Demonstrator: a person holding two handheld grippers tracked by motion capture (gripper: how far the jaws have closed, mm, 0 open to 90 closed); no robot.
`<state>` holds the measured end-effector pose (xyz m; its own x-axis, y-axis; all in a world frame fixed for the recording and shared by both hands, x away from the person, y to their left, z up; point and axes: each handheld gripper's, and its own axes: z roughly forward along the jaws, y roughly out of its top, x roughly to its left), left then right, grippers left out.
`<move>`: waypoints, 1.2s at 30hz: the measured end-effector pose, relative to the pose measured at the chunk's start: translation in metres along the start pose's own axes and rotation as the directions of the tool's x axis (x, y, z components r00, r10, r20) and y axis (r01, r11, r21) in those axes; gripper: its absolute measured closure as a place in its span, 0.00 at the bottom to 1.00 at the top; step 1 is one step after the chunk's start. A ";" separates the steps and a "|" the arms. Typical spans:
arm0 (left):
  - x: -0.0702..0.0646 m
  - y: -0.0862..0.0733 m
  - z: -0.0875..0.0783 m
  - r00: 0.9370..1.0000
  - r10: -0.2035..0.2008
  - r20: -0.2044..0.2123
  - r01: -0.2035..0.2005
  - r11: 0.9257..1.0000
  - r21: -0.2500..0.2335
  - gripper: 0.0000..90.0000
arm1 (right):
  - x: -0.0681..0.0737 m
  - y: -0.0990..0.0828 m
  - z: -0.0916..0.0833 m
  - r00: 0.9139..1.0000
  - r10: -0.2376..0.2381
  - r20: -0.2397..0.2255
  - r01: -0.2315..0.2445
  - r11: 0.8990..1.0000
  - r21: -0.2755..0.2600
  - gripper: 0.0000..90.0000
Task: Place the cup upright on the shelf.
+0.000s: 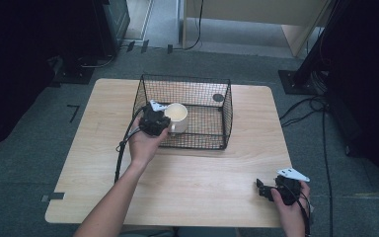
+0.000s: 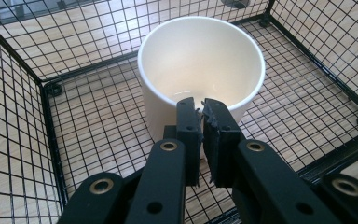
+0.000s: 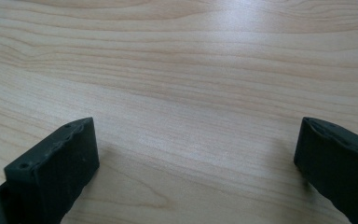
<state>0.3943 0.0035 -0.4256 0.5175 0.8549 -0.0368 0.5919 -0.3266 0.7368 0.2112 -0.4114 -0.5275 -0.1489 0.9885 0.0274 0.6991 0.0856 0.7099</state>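
Your left gripper (image 2: 201,108) has its jaws pressed nearly together on the near rim of the white cup (image 2: 200,70): one pad sits inside the wall, the other outside, and the thin ceramic edge is pinched between them. In the high view that same left gripper (image 1: 161,121) leans over the front left wall of the black wire basket (image 1: 225,114), with your left hand (image 1: 145,143) wrapped around its body and the cable trailing back along your forearm.

The white cup (image 1: 176,113) is upright inside the wire basket, in its left half, close to the front wall. You can see its open mouth from above; the inside looks bare. Whether its base rests on the mesh floor or hangs just clear of it cannot be told.

Your right gripper (image 3: 196,154) has its jaws spread wide, with bare wood grain between them; they hold nothing. In the high view the right gripper (image 1: 261,189) sits low at the near right corner of the wooden table (image 1: 192,182), well apart from the basket, with your right hand (image 1: 288,200) around it.
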 end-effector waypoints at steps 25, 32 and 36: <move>-0.009 -0.040 -0.092 0.983 -0.004 0.182 0.038 0.982 -0.185 0.09 | 0.000 0.000 0.000 1.000 0.000 0.000 0.000 1.000 0.000 0.00; -0.003 -0.067 -0.110 0.994 0.010 0.106 0.013 0.975 -0.221 0.00 | 0.000 0.000 0.000 1.000 -0.002 0.001 0.002 1.000 0.000 0.00; 0.004 -0.080 -0.114 0.997 0.001 0.073 0.014 0.976 -0.216 0.00 | 0.000 0.000 0.000 1.000 -0.002 0.001 0.002 1.000 0.000 0.00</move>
<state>0.2789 0.0790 -0.4078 0.5619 0.8228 -0.0848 0.4522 -0.2197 0.8644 0.2112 -0.4115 -0.5276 -0.1502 0.9883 0.0254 0.6985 0.0879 0.7102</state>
